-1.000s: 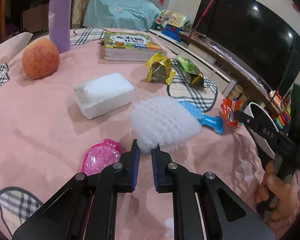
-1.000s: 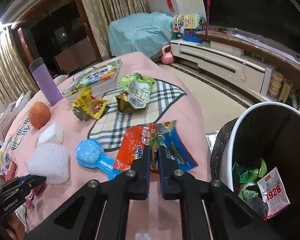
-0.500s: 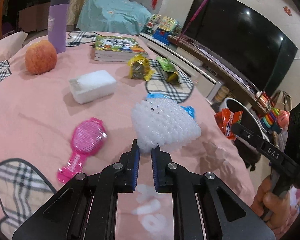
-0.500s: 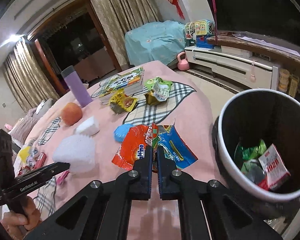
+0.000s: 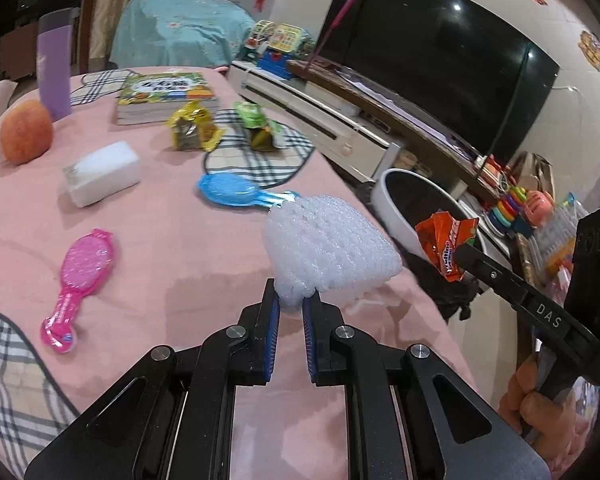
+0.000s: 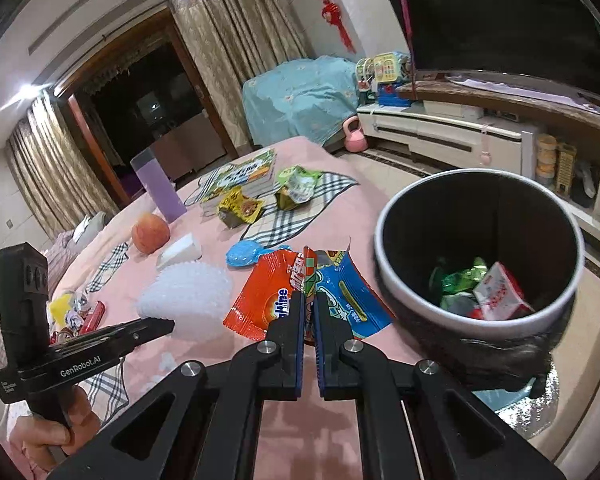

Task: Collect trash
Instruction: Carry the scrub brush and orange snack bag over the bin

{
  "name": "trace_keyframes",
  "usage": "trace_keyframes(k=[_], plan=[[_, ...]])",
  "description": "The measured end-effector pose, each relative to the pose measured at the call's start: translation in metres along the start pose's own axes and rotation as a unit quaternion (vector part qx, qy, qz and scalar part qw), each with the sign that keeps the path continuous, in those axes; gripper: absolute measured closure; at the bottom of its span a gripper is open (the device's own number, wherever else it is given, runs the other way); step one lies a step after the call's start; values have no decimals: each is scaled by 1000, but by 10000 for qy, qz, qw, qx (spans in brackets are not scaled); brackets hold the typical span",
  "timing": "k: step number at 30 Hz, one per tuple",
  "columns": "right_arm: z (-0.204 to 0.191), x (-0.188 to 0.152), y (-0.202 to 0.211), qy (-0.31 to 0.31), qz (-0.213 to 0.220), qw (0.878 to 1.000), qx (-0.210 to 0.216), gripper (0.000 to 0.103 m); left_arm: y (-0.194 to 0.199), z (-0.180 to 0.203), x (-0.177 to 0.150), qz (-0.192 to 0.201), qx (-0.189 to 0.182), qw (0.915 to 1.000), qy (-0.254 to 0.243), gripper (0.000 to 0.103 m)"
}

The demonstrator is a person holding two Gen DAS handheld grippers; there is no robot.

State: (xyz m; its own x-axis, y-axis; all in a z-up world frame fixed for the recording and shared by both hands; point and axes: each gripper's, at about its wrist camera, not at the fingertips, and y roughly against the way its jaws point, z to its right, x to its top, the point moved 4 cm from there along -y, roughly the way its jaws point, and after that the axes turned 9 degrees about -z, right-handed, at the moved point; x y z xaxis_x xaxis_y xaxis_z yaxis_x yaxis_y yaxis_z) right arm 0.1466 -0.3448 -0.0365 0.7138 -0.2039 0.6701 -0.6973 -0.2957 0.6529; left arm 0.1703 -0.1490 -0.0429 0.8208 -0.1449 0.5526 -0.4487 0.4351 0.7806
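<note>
Now both hands were carrying trash toward the bin [image 6: 384, 248]. The left gripper [image 5: 291, 308] had its fingers clamped on the edge of a white foam net [image 5: 332, 252], held up over the pink tabletop [image 5: 172, 240]. The right gripper [image 6: 309, 312] had its fingers shut tight on a wrapper [image 6: 260, 300], orange and blue and crinkly, just beside the bin's rim. The bin was white outside, dark inside, with some wrappers already at the bottom. Next, each piece probably needed to be over the hole before the fingers let go. The net looked soft, bumpy and light.

Apple [image 5: 26, 131], books [image 5: 165, 94], pink brush [image 5: 80, 280], purple bottle [image 5: 54, 68].
</note>
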Motion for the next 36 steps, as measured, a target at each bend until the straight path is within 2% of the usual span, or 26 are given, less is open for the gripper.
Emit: trace_keyframes(k=[17, 36], plan=[[67, 10, 39, -432, 356, 9979, -335, 99, -19, 67, 24, -91, -244, 9982, -536, 93], [110, 20, 39, -671, 325, 9961, -481, 98, -49, 121, 50, -176, -275, 9943, -1016, 93]])
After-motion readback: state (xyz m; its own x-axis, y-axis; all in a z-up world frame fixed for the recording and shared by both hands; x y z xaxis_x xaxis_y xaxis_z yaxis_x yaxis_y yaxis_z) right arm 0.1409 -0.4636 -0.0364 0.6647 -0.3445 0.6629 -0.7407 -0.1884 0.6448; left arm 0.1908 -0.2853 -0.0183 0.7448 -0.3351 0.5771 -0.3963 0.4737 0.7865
